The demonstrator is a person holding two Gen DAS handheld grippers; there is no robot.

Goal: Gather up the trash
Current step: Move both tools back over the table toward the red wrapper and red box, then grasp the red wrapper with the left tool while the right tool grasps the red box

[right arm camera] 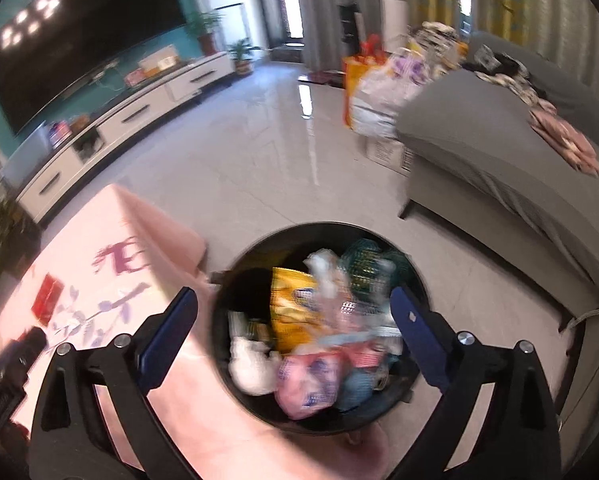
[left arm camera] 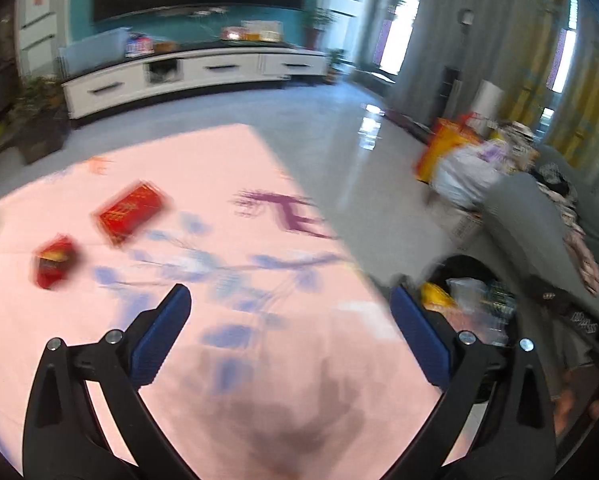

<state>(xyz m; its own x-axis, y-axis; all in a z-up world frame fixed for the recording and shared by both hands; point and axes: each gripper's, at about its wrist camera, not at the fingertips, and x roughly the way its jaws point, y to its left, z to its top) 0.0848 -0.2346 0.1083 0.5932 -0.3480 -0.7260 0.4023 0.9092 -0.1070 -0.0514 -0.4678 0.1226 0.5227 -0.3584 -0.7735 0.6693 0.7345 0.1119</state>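
Blue-padded fingers of the right gripper (right arm camera: 293, 308) stood spread wide and released, nothing between them, hanging over the black bin (right arm camera: 419, 276) on the floor. Bin contents: a yellow packet (right arm camera: 289, 304) at centre, white wads at 8 o'clock, a pink wrapper (right arm camera: 311, 380) at 6 o'clock, green netting at 1 o'clock; all loose and blurred. Left gripper (left arm camera: 289, 300): likewise spread and empty, above the pink tablecloth (left arm camera: 203, 160) with its blue and purple print. Trash remaining on the table: a large red packet (left arm camera: 130, 210) at 11 o'clock from that gripper, and a small red box (left arm camera: 53, 262) at 10 o'clock just beside it. The bin stood at 3 o'clock from the left gripper, off the table's edge. Judgement: one drop looked finished, the next pick pending. Best approach for the flat packet: come down on its short sides, pads square to the edges, and close slowly so it does not skate on the cloth; take the box separately.
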